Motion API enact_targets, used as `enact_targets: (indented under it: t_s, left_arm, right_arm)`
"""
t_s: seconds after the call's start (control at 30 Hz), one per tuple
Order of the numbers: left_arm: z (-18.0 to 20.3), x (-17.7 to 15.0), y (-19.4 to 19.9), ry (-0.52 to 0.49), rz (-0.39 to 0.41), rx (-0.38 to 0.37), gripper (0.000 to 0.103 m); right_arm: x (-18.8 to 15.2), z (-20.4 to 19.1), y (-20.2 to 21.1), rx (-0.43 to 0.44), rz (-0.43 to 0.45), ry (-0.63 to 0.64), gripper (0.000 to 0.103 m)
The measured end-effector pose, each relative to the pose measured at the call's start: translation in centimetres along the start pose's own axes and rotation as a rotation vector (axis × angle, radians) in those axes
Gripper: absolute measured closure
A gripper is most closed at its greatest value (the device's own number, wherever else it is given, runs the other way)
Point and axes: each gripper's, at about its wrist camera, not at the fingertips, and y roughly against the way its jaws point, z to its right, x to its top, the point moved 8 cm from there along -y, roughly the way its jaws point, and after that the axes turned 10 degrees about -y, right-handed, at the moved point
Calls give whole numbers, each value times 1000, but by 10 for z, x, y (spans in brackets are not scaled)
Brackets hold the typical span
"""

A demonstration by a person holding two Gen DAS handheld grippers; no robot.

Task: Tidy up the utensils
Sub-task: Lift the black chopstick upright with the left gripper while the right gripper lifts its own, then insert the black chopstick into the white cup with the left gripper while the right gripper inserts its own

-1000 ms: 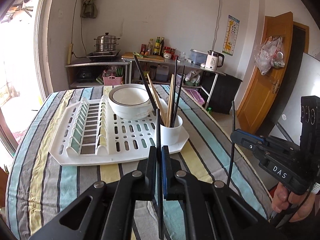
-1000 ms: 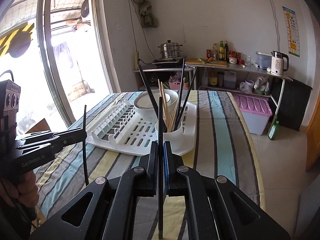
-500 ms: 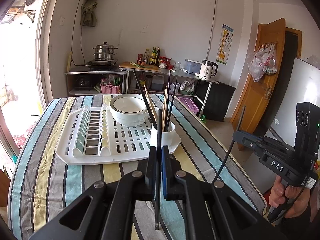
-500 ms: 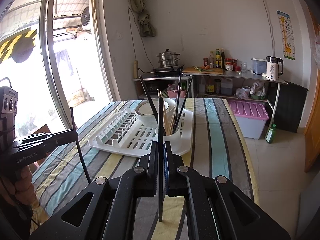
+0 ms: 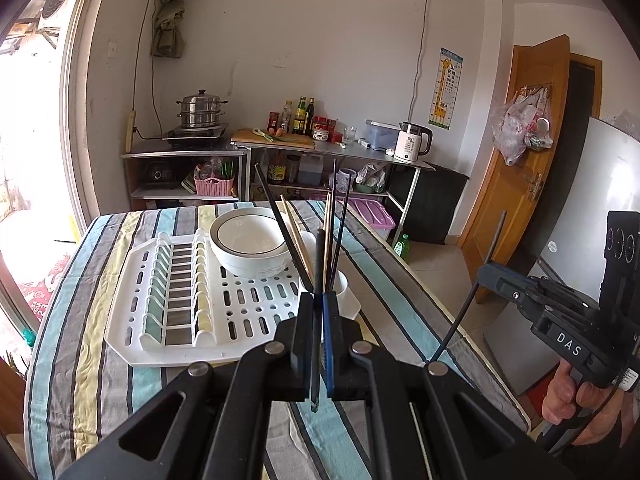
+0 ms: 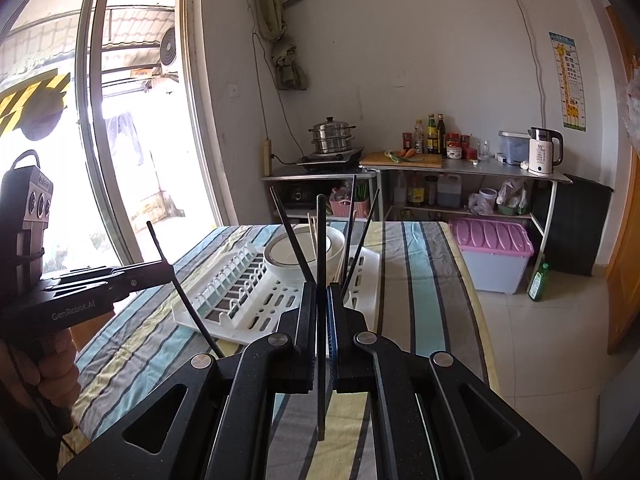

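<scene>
Left wrist view: left gripper [image 5: 319,312] clamps a black chopstick [image 5: 317,320] upright for the white cup [image 5: 340,284]; right gripper [image 6: 321,300] likewise pinches another black chopstick [image 6: 321,280].

white cup [image 5: 343,285] mostly hidden behind the left claw [image 5: 318,312].

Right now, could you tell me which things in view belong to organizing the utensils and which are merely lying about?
Job:
left gripper with its black chopstick
right gripper with its black chopstick
white cup of chopsticks
drying rack

Lying about:
bowl
kettle
steamer pot
pink-lidded bin
</scene>
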Motion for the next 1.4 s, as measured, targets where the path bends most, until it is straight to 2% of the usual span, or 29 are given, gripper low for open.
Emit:
enact_targets:
  t_s: [0.43,0.7,1.1,1.4]
  left_arm:
    - [-11,83,-17,6,70,-19,98]
    - [-16,112,-44,6,72,-10,98]
    - [-25,109,-81,23,42,-26,98]
    - [-33,90,-110,58,-18,-32,98]
  right_arm:
    - [62,-3,-22,-2,72,1,98]
    - [88,-6,-46,11,95,-5,98]
    - [93,-1,-86,24,78,-24,98]
    - [76,15,-117,-4,7,-51,98]
